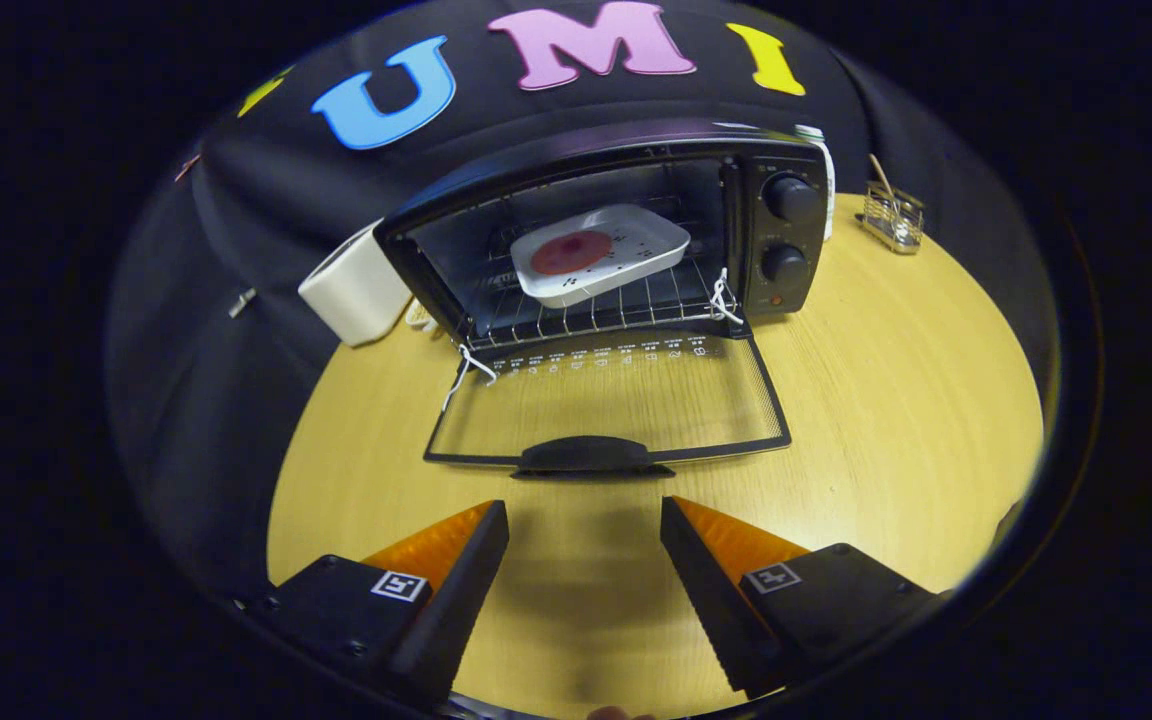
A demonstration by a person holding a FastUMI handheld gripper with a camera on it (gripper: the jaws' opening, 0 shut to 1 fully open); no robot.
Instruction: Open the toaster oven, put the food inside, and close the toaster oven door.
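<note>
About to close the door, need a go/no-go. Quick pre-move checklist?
1. Tray with food on the rack, inside the oven: ok.
2. Tray clear of the door's swing: ok, it sits behind the front edge.
3. Door fully down, flat on the table: ok.
4. Handle just ahead of the fingers, unobstructed: ok.
5. Gripper open and holding nothing: ok.
6. White strings at the hinges clear of the door: cannot tell.

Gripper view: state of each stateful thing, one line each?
toaster oven: open, tray inside
door: folded fully down, flat over the table
white tray: on the wire rack, holding round reddish food
wire rack: seated inside the oven
gripper: open, holding nothing, just short of the door handle
</note>
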